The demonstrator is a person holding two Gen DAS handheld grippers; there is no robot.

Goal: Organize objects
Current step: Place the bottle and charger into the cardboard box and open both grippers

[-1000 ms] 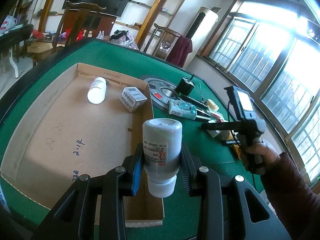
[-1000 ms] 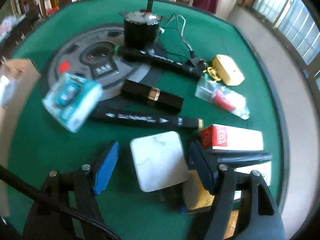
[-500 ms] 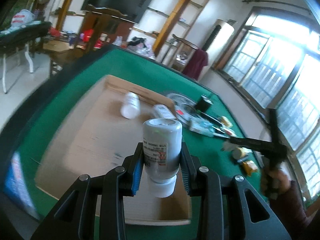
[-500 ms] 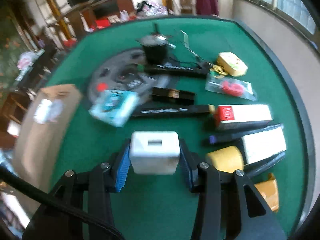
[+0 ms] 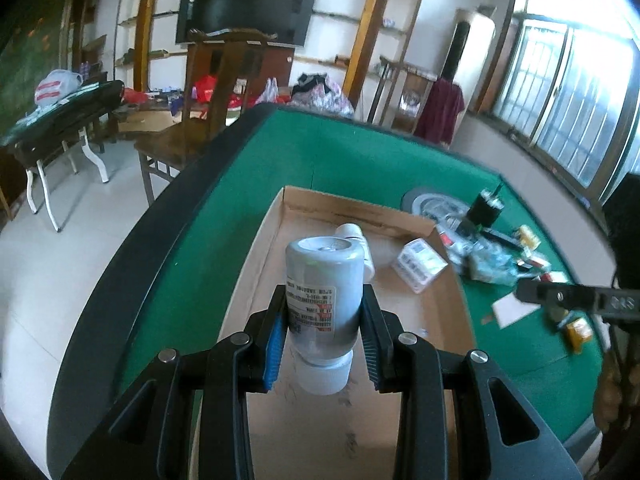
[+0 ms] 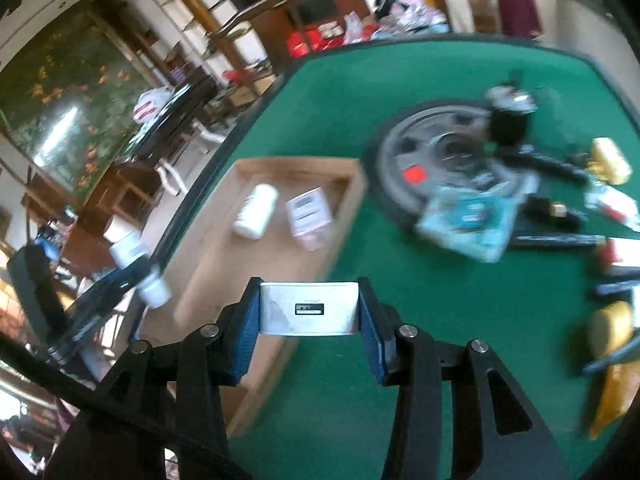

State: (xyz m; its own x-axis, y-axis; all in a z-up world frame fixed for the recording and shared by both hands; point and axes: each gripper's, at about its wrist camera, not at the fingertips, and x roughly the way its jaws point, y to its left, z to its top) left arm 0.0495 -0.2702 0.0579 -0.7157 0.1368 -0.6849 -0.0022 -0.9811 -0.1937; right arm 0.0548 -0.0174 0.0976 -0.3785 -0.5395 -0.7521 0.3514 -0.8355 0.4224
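Carry step: my left hand-held gripper (image 5: 323,334) pinches a bottle (image 5: 323,300), my right hand-held gripper (image 6: 308,316) a white block (image 6: 309,314); next, I judge, lowering both into the box (image 6: 208,264).

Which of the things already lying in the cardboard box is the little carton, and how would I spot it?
On the green table lies a shallow cardboard tray. Two things lie inside near its far end; the small white box is the squarish printed one nearest the grey disc, while its neighbour is a round white bottle.
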